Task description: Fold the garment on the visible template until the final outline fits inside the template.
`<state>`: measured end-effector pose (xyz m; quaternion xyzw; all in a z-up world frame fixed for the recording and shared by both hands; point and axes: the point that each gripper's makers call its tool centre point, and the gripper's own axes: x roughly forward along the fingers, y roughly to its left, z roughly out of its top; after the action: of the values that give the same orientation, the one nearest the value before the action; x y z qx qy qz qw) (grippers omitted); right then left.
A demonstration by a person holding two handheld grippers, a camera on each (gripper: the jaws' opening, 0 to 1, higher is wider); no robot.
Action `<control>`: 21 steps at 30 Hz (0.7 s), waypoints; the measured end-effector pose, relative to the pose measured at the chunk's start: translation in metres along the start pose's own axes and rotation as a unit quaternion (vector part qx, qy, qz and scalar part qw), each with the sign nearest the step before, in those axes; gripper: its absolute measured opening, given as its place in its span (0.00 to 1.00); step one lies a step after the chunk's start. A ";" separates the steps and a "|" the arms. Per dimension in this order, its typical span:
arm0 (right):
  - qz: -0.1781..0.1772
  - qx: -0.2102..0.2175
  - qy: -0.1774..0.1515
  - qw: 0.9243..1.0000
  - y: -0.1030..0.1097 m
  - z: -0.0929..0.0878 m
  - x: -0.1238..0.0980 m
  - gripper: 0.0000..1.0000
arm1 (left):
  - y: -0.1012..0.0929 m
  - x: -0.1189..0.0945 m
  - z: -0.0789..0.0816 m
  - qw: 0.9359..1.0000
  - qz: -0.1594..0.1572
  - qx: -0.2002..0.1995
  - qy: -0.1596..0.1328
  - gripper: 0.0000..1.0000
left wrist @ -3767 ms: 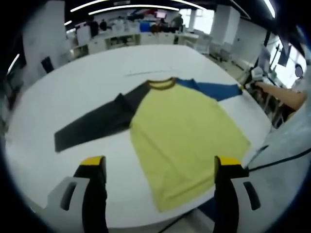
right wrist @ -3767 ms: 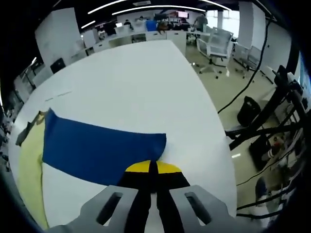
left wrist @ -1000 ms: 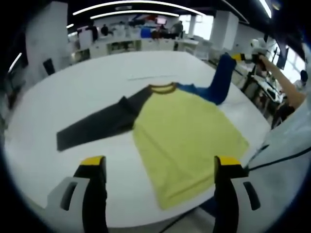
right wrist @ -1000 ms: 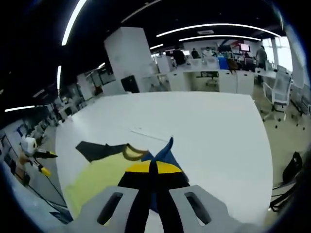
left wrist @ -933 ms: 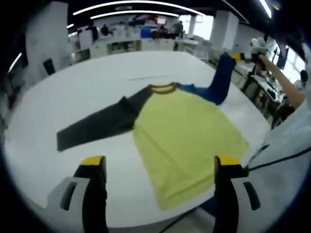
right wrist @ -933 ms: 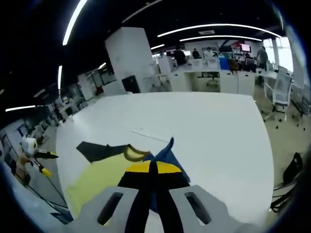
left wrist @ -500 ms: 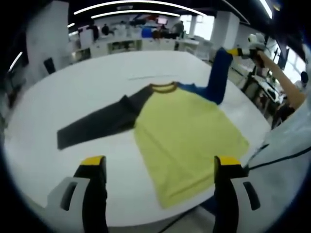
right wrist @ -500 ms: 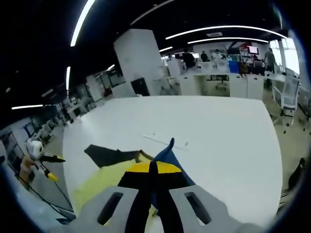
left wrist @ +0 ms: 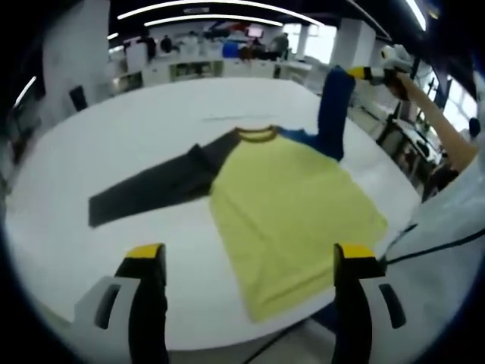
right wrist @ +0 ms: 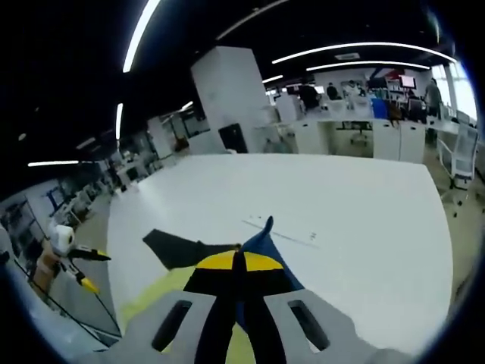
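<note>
A shirt with a yellow body [left wrist: 292,201] lies flat on the white table [left wrist: 114,129]. Its dark grey sleeve [left wrist: 148,189] stretches out to the left. The blue sleeve [left wrist: 332,110] hangs lifted off the table, pinched by my right gripper [left wrist: 362,73] at the upper right. My left gripper [left wrist: 248,258] hovers open over the near table edge, in front of the shirt's hem. In the right gripper view my right gripper [right wrist: 239,263] is shut on the blue sleeve [right wrist: 263,233], above the dark sleeve [right wrist: 178,246] and yellow body [right wrist: 148,302]. The left gripper [right wrist: 92,271] shows at far left.
A thin line mark [left wrist: 227,117] runs on the table beyond the collar, the same line mark [right wrist: 284,227] showing in the right gripper view. A person's arm [left wrist: 428,106] reaches in from the right. Office desks [left wrist: 204,64] and a pillar [right wrist: 231,106] stand behind the table.
My right gripper has raised the blue sleeve from flat on the table and carried its cuff up and inward toward the shirt's body. The left gripper has stayed put, open.
</note>
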<state>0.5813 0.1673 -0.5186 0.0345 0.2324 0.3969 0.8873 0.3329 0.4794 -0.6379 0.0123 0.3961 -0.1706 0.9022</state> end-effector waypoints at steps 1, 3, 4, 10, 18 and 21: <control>0.002 -0.001 0.000 1.000 0.002 0.001 0.002 0.02 | 0.001 0.000 -0.001 1.000 0.001 -0.001 0.000 0.88; 0.006 -0.002 -0.001 1.000 0.005 0.002 0.006 0.02 | 0.001 -0.001 -0.001 1.000 -0.001 -0.002 -0.001 0.88; 0.008 -0.002 -0.001 1.000 0.006 0.003 0.007 0.02 | 0.002 -0.001 -0.001 1.000 -0.001 -0.003 -0.002 0.87; 0.019 -0.007 0.001 1.000 0.025 0.005 0.018 0.02 | 0.005 -0.001 -0.003 1.000 -0.001 -0.006 0.000 0.87; 0.033 -0.010 0.004 0.999 0.042 0.007 0.035 0.02 | 0.011 0.000 -0.004 1.000 -0.004 -0.006 0.003 0.87; 0.037 -0.010 0.004 0.999 0.048 0.008 0.041 0.02 | 0.014 -0.001 -0.005 1.000 -0.002 -0.007 0.004 0.87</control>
<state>0.5757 0.2305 -0.5156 0.0327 0.2308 0.4322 0.8711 0.3333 0.4935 -0.6420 0.0060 0.4011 -0.1691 0.9003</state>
